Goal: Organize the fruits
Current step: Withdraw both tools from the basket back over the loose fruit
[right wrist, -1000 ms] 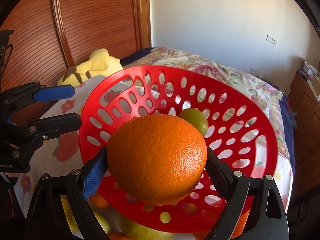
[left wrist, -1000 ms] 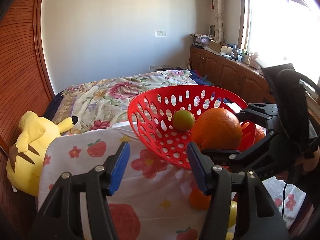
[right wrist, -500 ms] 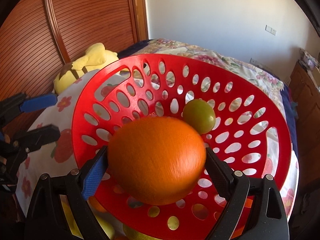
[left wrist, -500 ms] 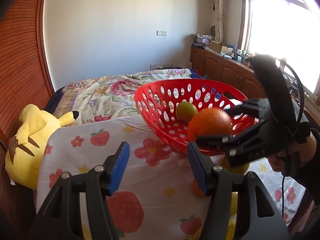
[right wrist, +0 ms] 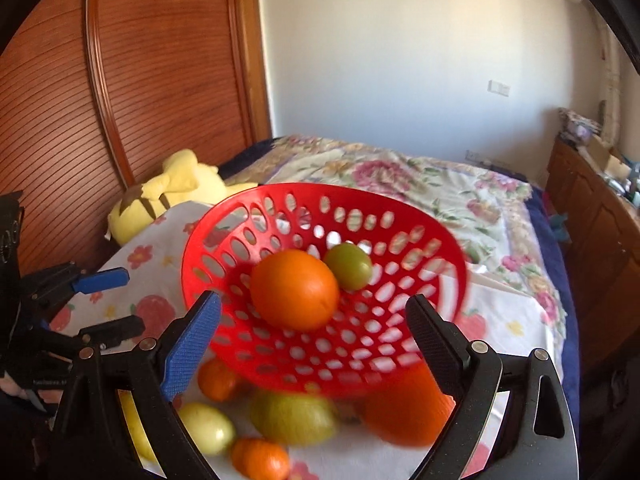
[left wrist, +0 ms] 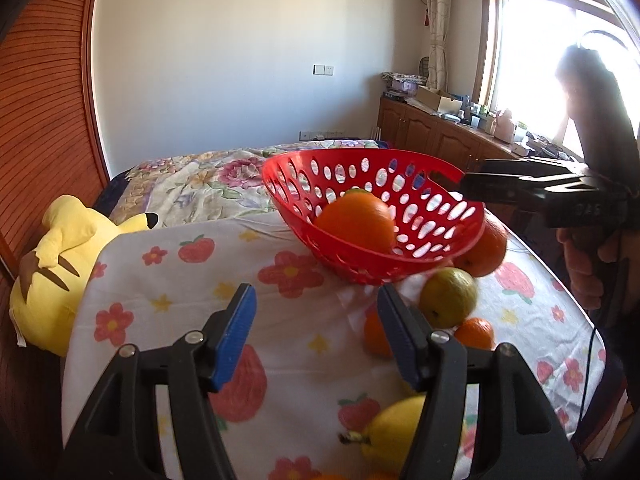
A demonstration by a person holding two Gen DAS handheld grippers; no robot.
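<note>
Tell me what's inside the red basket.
The red basket holds a large orange and a small green fruit behind it. Anything beneath them is hidden.

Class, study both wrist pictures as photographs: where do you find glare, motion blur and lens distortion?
Left wrist view: the window is blown out to white, and the wardrobe edge bows from the fisheye. Right wrist view: the red basket rim and the loose fruit under it, such as the big orange, are smeared by motion, while the bedspread stays fairly sharp.
</note>
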